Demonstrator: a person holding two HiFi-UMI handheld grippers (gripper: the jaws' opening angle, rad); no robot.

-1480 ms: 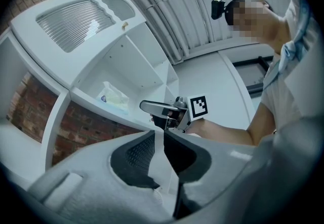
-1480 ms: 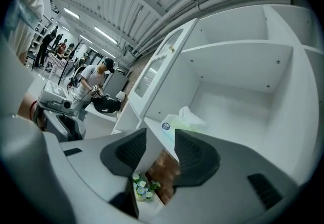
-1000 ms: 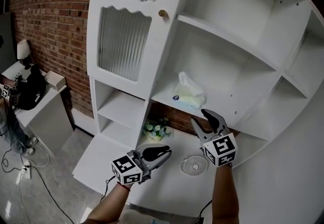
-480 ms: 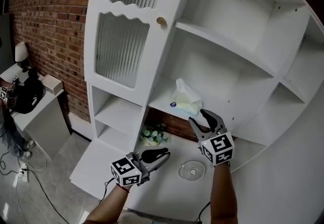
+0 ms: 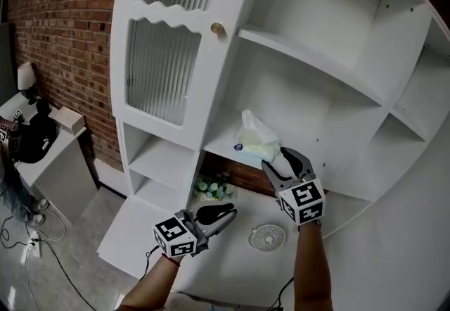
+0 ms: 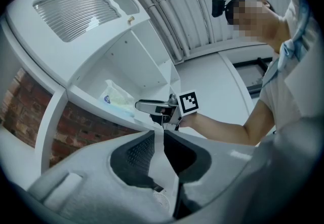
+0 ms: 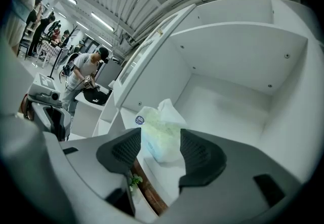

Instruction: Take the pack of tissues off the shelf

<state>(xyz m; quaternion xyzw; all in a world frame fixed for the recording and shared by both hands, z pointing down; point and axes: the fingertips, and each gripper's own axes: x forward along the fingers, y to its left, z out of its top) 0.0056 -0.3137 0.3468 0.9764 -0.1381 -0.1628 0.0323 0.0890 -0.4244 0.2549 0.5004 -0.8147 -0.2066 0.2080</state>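
Note:
The pack of tissues (image 5: 256, 139), pale yellow-green in clear wrap with a blue round sticker, lies on the middle shelf (image 5: 225, 144) of the white cabinet. My right gripper (image 5: 281, 160) is open just in front of it at shelf height, and its jaws have just been opening. In the right gripper view the pack (image 7: 159, 132) shows in the gap between the jaws, untouched. My left gripper (image 5: 223, 212) hangs lower, shut and empty, over the counter. In the left gripper view the pack (image 6: 115, 100) and the right gripper (image 6: 139, 106) show beyond the left jaws.
A small white fan (image 5: 267, 236) lies on the lower counter, with artificial flowers (image 5: 211, 188) in the brick-backed recess under the shelf. A ribbed-glass door (image 5: 158, 70) with a brass knob (image 5: 217, 28) stands left of the shelf. Another shelf board (image 5: 309, 63) runs above.
My right gripper has moved up and forward to the tissue pack and its jaws stand wider apart. The left gripper has stayed where it was.

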